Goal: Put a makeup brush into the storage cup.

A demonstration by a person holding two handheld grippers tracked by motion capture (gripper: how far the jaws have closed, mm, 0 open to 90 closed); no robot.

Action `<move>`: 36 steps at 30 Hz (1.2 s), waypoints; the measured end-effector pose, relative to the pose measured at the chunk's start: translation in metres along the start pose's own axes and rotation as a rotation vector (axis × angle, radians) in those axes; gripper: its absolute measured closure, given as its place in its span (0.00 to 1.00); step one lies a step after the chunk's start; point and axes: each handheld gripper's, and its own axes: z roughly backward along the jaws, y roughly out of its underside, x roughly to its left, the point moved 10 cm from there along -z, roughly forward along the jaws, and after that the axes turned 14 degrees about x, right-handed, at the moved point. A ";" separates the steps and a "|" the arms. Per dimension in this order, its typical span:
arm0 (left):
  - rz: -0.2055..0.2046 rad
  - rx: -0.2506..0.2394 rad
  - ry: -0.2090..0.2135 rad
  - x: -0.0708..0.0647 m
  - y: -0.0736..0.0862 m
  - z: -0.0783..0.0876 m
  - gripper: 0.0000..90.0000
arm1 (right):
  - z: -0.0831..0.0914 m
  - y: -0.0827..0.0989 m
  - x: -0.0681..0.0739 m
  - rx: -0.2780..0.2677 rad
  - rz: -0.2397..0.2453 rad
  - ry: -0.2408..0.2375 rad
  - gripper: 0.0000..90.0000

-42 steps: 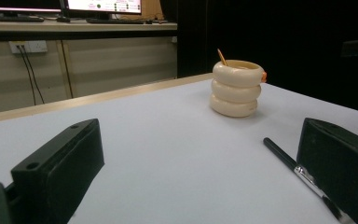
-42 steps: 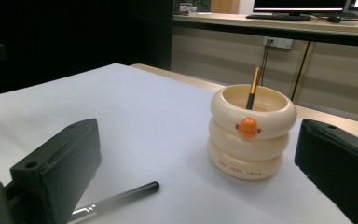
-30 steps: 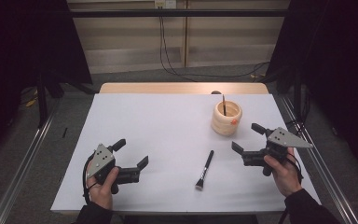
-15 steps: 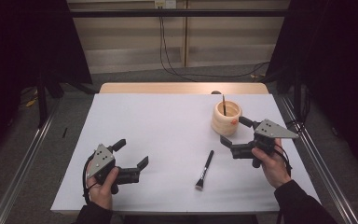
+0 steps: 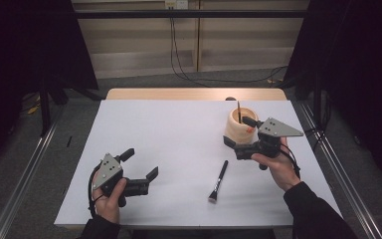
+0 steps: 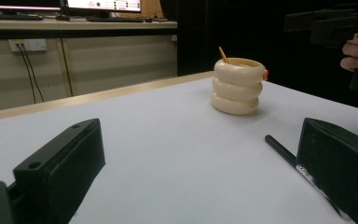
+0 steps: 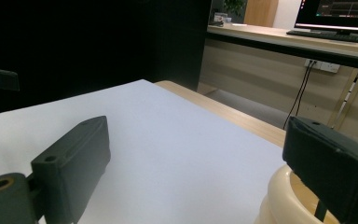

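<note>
A cream ringed cup [image 5: 238,133] stands right of centre on the white table [image 5: 179,129], with a thin brush handle [image 5: 239,112] sticking out of it. A black makeup brush [image 5: 219,180] lies flat in front of the cup. My right gripper [image 5: 236,130] hovers at the cup, pointing left. Its jaws are open and have just been closing a little; in the right gripper view [image 7: 196,130] bare table lies between them, with the cup rim [image 7: 284,196] under the right jaw. My left gripper [image 5: 140,164] rests open near the front left. The left gripper view [image 6: 200,130] shows the cup [image 6: 237,86] and the lying brush [image 6: 279,149].
The white table top ends in a wooden strip [image 5: 194,93] at the far edge. Metal rails [image 5: 25,174] run along both sides on the floor. Cables [image 5: 179,55] hang behind the table. The other hand's gripper [image 6: 335,23] shows at the upper right of the left gripper view.
My right gripper has moved left and a little up, from the table's right side to the cup. The left gripper and the lying brush have stayed put.
</note>
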 end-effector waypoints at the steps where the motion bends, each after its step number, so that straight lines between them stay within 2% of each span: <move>1: -0.004 0.002 0.000 0.000 0.000 0.000 0.01 | -0.002 -0.001 -0.001 0.010 0.006 0.004 0.09; 2: -0.005 0.004 0.001 0.000 0.000 0.000 0.01 | -0.004 -0.002 -0.002 0.015 0.009 0.011 0.10; 4: 0.001 0.000 0.008 0.000 0.000 -0.001 0.01 | -0.005 -0.003 -0.002 0.018 -0.008 -0.011 0.11; 6: -0.006 0.006 0.004 0.000 0.001 0.000 0.01 | -0.007 -0.004 -0.004 0.025 -0.008 0.005 0.14; 9: 0.000 0.004 0.004 0.001 0.001 -0.001 0.01 | -0.009 -0.001 -0.005 0.050 -0.015 -0.010 0.16; 12: -0.010 0.008 0.003 0.001 0.001 0.000 0.01 | -0.011 0.002 -0.004 0.078 -0.014 -0.040 0.19; 17: -0.005 0.006 0.004 0.000 0.001 -0.001 0.01 | -0.012 0.004 0.001 0.126 0.000 -0.092 0.20; 19: -0.004 0.007 0.005 0.000 0.001 -0.001 0.01 | -0.012 0.003 0.001 0.124 -0.003 -0.104 0.19; 26: -0.005 0.006 0.004 0.000 0.001 -0.001 0.01 | -0.015 0.006 0.002 0.202 0.051 -0.099 0.18; 29: -0.004 0.006 0.005 0.000 0.001 -0.001 0.01 | -0.017 0.010 0.005 0.242 0.075 -0.131 0.16; 34: -0.003 0.008 0.001 0.001 0.001 -0.001 0.01 | -0.018 0.016 0.007 0.306 0.085 -0.185 0.13; 36: -0.003 0.007 -0.002 0.001 0.001 -0.001 0.01 | -0.020 0.019 0.007 0.339 0.097 -0.186 0.12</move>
